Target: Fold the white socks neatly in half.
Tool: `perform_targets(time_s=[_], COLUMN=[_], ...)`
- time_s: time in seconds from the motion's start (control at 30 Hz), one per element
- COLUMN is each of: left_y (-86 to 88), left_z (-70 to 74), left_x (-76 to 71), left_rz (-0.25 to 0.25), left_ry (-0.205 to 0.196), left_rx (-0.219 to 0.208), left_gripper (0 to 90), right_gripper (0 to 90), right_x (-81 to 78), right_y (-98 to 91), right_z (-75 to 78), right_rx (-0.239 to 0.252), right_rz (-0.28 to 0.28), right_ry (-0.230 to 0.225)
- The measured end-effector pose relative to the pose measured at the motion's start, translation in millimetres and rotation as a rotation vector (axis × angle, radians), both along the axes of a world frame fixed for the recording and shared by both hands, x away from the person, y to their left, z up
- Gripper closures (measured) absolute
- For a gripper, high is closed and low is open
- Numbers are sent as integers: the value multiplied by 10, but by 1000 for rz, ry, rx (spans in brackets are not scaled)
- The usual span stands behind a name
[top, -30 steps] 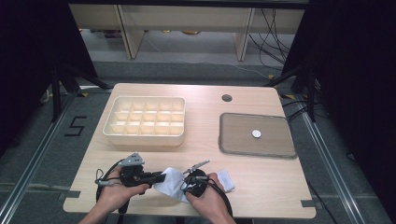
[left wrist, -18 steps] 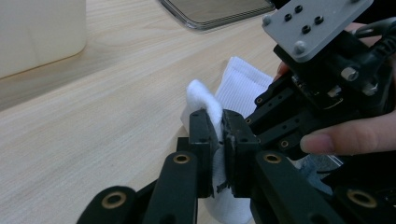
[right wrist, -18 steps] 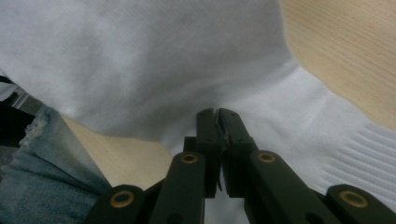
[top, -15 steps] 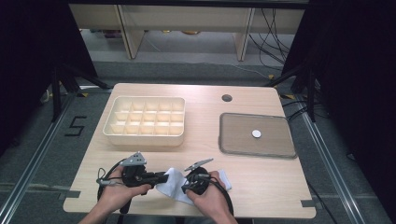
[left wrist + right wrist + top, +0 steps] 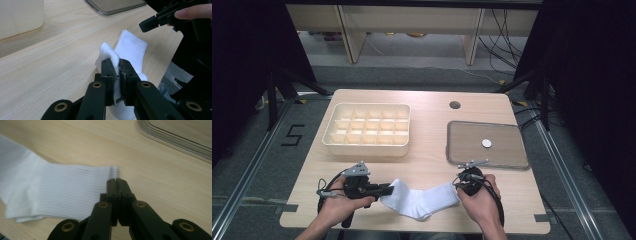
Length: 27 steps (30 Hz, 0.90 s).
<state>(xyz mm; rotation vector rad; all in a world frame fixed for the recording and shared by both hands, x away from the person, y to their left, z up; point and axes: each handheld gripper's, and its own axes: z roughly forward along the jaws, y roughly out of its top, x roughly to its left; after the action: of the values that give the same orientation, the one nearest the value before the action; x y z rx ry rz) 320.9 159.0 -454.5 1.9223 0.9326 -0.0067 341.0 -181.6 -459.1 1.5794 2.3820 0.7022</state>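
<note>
A white sock (image 5: 422, 200) lies stretched out flat on the wooden table near its front edge, between my two grippers. My left gripper (image 5: 387, 190) is shut on the sock's left end; in the left gripper view a bunched fold of the sock (image 5: 132, 48) sits pinched between the jaws of that gripper (image 5: 117, 65). At the other end, my right gripper (image 5: 460, 190) is shut on the edge of the ribbed cuff. The right gripper view has the sock (image 5: 62, 190) running off to the left from the closed tips of the right gripper (image 5: 116, 182).
A cream box (image 5: 367, 130) divided into several compartments stands at the back left. A grey tray (image 5: 512, 155) with a small white disc (image 5: 486, 143) lies at the right, close to my right hand. A round hole (image 5: 455, 105) is in the tabletop.
My right gripper has moved to the right along the table with the cuff, drawing the bunched sock out to its full length. My left gripper has stayed in place.
</note>
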Motion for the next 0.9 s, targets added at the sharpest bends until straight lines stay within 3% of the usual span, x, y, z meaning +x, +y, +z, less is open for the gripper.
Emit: perform_targets(time_s=[0.03,0.17,0.4,0.6,0.73,0.77,0.8,0.9], left_y=[-4,-11,-12,-26,-40,-52,-58,-87], left_z=[1,23,35,59,69,69,71,76], left_x=[8,25,54,100,123,129,132,135], left_rz=[-9,-5,4,10,7,5,6,6], left_ry=[3,-6,-11,-11,-16,-15,-16,-18], left_rx=[-11,-8,-8,2,-1,-7,-5,3], left_gripper=[827,826,825,825,825,825,825,825], right_gripper=[888,882,882,882,881,881,881,880], right_x=[-3,-14,4,-17,-11,-20,-28,-22], right_y=[-34,-17,27,87,92,110,117,113], right_z=[-32,-94,-191,-184,-208,-206,-205,-214], right_rx=[-6,16,1,12,10,8,21,21], right_rz=[-9,-3,12,-24,-14,-46,-39,-10], right_ry=[36,50,70,119,104,126,133,102])
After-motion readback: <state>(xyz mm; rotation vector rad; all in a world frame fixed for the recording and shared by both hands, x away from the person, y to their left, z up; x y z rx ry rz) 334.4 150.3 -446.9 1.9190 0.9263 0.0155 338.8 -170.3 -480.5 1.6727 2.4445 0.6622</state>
